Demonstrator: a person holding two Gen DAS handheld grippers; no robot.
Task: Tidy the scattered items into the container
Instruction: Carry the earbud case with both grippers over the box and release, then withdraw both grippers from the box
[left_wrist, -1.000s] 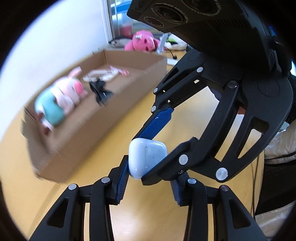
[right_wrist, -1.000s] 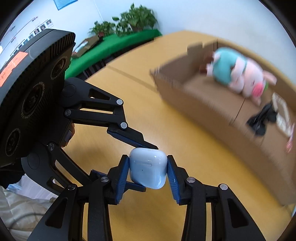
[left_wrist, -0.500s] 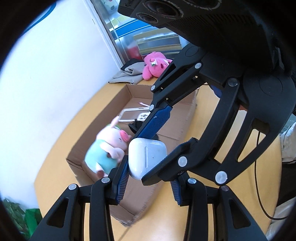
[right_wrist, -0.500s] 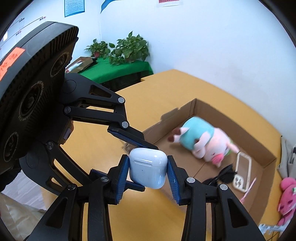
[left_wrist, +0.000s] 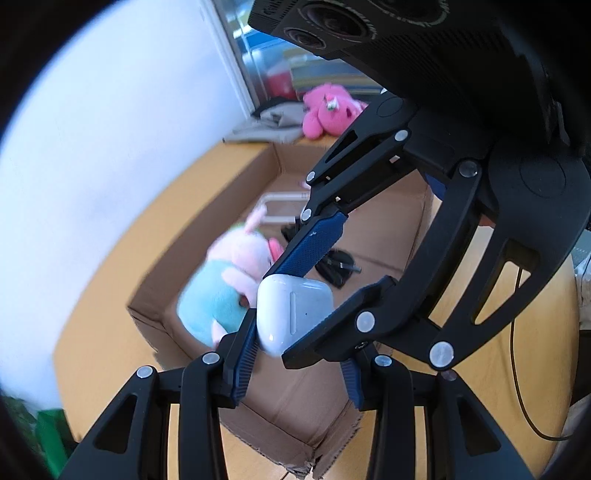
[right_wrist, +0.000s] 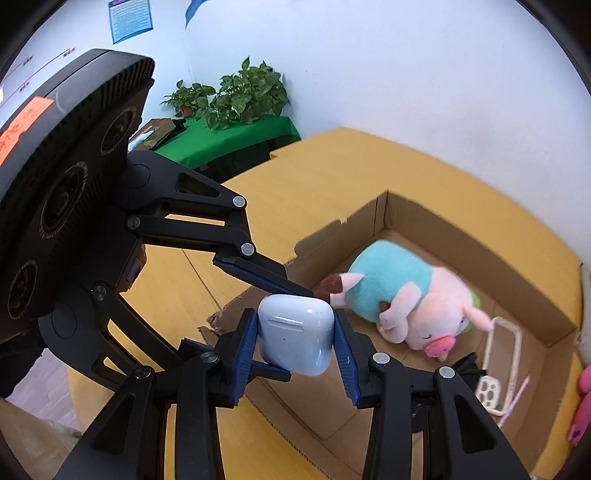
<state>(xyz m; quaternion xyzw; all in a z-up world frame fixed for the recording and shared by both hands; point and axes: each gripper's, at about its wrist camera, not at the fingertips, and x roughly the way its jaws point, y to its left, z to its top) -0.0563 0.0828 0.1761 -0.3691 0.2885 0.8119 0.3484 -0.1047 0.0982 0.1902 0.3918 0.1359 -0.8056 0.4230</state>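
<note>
Both tongs, left tongs (left_wrist: 295, 363) and right tongs (right_wrist: 295, 338), pinch one earbud case (right_wrist: 294, 335), now carried over the cardboard box (right_wrist: 480, 243); plush pig (right_wrist: 413, 302) at 2 o'clock, release seems near.

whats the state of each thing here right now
case: lid shut, held off the table
right hand-held gripper: shut on case
left hand-held gripper: shut on case
box: upright, top open
pig: lying on its side in box
phone cover: flat in box
pink plush: outside box
</note>
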